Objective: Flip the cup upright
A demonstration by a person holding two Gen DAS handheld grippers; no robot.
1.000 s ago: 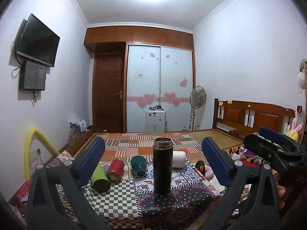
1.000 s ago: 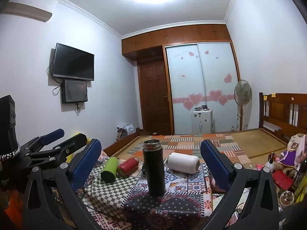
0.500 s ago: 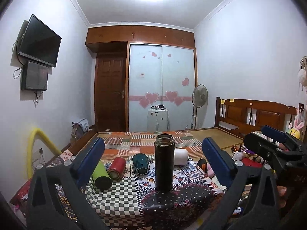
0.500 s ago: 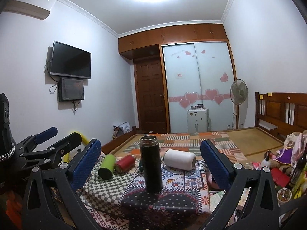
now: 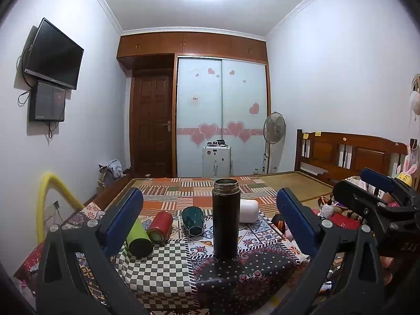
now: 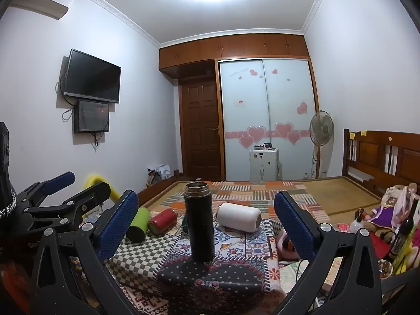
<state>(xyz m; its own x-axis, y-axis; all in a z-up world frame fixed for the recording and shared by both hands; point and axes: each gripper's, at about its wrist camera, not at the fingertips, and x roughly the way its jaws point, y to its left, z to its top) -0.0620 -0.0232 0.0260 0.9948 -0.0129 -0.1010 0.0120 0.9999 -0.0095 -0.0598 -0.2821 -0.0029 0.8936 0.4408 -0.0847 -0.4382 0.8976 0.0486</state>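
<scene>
A tall black flask [image 5: 226,218] stands upright near the front of the patterned table [image 5: 168,270]; it also shows in the right wrist view [image 6: 199,220]. Behind it lie a green cup [image 5: 137,239], a red cup [image 5: 160,225], a teal cup [image 5: 193,220] and a white cup [image 5: 248,210] on their sides. The green cup [image 6: 137,223], red cup [image 6: 162,220] and white cup [image 6: 239,217] show in the right wrist view. My left gripper [image 5: 210,223] is open and empty, back from the flask. My right gripper [image 6: 206,223] is open and empty too.
The right gripper's body [image 5: 378,204] sits at the right of the left wrist view; the left gripper's body [image 6: 52,204] sits at the left of the right wrist view. A bed with a wooden headboard [image 5: 349,155] lies behind. Toys and bottles [image 6: 393,223] crowd the right.
Both grippers have drawn slightly back and tilted, so the table objects sit a little lower in view. The flask stays upright; nothing was gripped.
</scene>
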